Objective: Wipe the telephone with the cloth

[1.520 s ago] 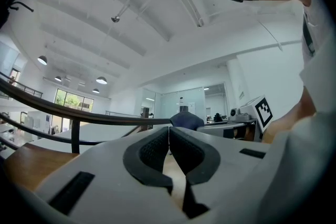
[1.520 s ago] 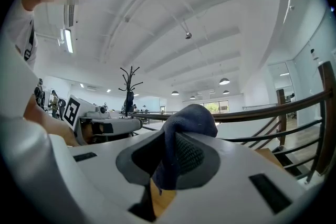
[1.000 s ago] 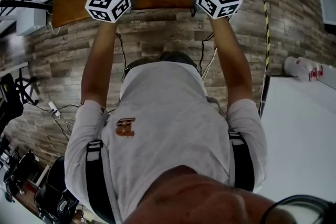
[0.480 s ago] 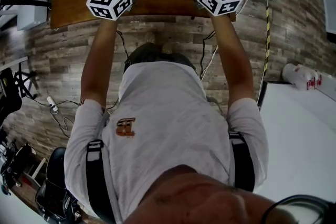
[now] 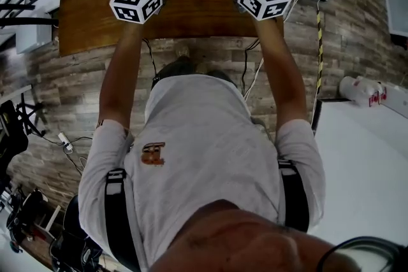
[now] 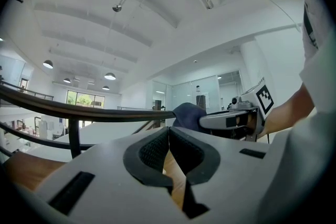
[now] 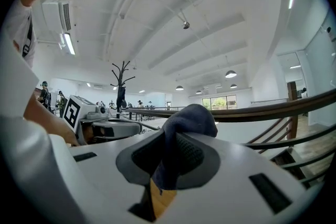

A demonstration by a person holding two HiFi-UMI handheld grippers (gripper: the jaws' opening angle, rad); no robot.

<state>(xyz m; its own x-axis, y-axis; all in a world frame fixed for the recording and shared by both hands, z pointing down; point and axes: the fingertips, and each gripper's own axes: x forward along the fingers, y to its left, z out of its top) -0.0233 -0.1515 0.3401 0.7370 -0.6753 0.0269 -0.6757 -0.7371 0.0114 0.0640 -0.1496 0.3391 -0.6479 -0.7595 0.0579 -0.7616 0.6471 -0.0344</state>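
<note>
The right tongs [image 7: 168, 157] were clamped on the cloth [image 7: 190, 117], the left tongs [image 6: 168, 139] pressed together, empty, over the bench [image 5: 191, 6]. No telephone showed; wiping seemingly hadn't begun.

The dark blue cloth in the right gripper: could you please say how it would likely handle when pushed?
The cloth looks soft and floppy: it bunches above the right gripper and hangs limp between the fingers. It probably weighs little, as a thin pinch holds it. Pushed, it would likely fold or drag rather than slide stiffly.
</note>
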